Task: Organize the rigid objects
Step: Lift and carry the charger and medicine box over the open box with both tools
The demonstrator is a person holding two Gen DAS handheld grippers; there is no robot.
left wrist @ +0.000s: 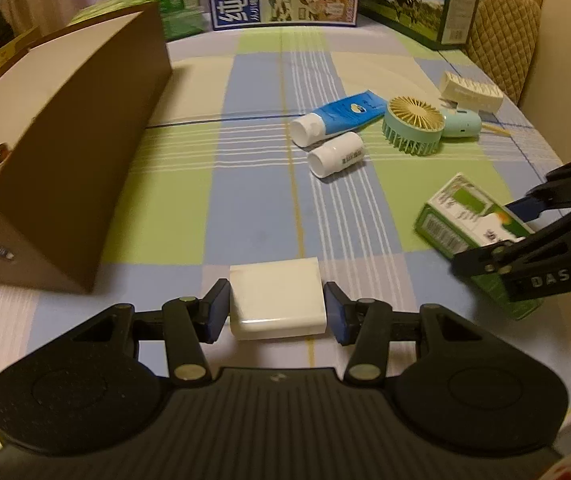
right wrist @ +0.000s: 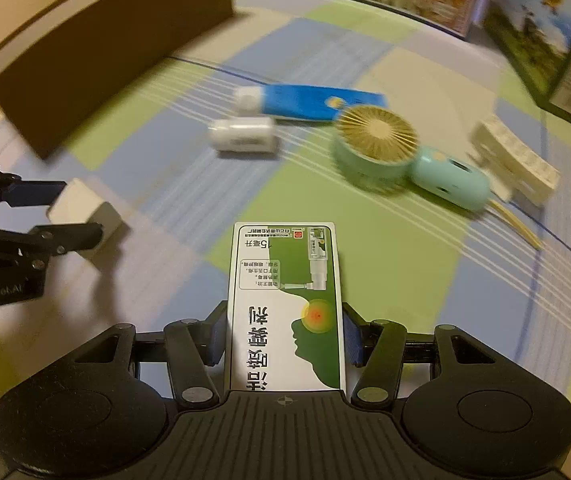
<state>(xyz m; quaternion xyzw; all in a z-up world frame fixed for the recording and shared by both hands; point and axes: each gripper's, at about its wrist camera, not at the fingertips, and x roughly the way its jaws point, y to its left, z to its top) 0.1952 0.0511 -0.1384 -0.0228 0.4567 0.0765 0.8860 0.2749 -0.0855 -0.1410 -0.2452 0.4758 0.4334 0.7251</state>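
Left hand-held gripper [left wrist: 277,312] clenched on white block [left wrist: 275,300]; right hand-held gripper [right wrist: 284,334] grasping green carton [right wrist: 284,308]; both likely bound for brown box [left wrist: 69,168] at worktop's left edge.

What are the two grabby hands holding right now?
Left gripper: shut on the white rectangular plastic block.
Right gripper: shut on the green and white cardboard medicine box.

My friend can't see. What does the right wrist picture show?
The right hand-held gripper squeezes a green-and-white medicine box above a checked tablecloth. Farther off lie a mint fan, a blue tube and a brown box.
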